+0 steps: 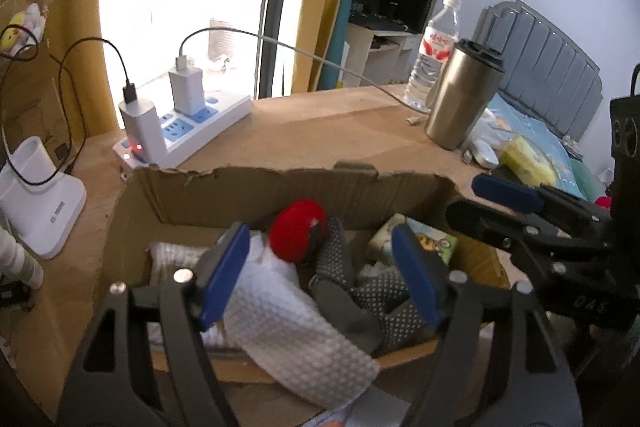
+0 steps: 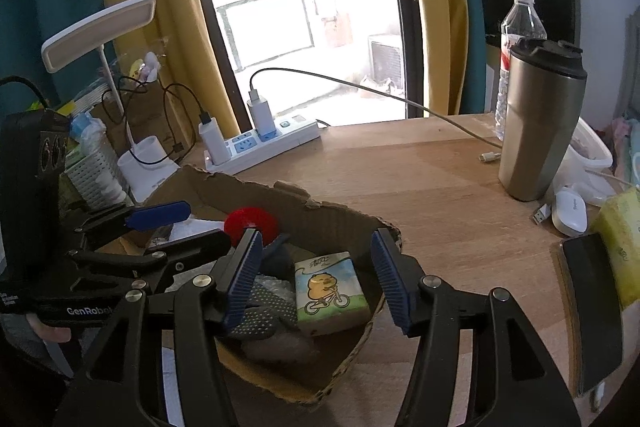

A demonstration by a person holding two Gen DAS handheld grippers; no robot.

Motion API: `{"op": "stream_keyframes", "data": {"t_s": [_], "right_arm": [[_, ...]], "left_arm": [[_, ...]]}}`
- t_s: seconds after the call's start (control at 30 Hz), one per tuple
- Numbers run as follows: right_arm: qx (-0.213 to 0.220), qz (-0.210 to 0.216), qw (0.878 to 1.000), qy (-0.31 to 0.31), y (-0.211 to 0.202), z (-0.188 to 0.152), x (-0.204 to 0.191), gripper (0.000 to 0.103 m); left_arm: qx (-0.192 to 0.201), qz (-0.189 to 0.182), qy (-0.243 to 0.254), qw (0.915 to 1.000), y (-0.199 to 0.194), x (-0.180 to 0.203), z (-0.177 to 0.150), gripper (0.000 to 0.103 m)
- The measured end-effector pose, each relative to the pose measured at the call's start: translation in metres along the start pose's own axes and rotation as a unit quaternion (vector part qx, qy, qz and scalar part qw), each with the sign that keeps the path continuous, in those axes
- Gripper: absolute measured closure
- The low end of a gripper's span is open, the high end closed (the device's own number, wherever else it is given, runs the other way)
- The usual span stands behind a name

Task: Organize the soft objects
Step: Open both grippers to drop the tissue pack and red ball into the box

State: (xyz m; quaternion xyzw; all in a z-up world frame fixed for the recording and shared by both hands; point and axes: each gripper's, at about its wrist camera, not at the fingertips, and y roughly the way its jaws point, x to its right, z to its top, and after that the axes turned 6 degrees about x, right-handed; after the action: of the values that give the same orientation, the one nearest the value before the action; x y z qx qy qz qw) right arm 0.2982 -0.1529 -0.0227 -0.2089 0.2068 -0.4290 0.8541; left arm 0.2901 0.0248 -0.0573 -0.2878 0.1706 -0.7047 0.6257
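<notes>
Soft items gathered in torn brown cardboard box (image 1: 280, 195) on wooden counter (image 2: 440, 187).
Left gripper (image 1: 320, 275) spread above white waffle-weave cloth (image 1: 296, 339), grey dotted fabric (image 1: 376, 299) and red pompom (image 1: 296, 231); right gripper (image 2: 316, 279) spread, pinching nothing, over cartoon-printed tissue pack (image 2: 330, 293).

Tissue pack (image 2: 331, 293) lies in the cardboard box (image 2: 352, 223) on the table (image 2: 440, 179).
</notes>
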Motion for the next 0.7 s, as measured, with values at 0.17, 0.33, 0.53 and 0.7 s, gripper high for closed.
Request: {"op": "stream_keyframes", "data": {"t_s": [0.17,0.33,0.53,0.7], "right_arm": [[0.005,0.0,1.0,-0.002,-0.009,-0.001,-0.006,0.043],[0.011,-0.001,1.0,-0.007,-0.02,-0.003,-0.016,0.043],[0.02,-0.003,1.0,-0.004,-0.036,-0.006,-0.022,0.043],[0.023,-0.004,1.0,-0.008,-0.046,-0.011,-0.029,0.041]], "left_arm": [[0.009,0.005,-0.003,0.9999,-0.012,-0.003,-0.001,0.028],[0.018,0.007,-0.004,0.9998,-0.026,-0.005,-0.005,0.028],[0.031,0.008,-0.007,0.9995,-0.044,-0.005,-0.011,0.028],[0.045,0.01,-0.011,0.9989,-0.062,-0.006,-0.016,0.028]]}}
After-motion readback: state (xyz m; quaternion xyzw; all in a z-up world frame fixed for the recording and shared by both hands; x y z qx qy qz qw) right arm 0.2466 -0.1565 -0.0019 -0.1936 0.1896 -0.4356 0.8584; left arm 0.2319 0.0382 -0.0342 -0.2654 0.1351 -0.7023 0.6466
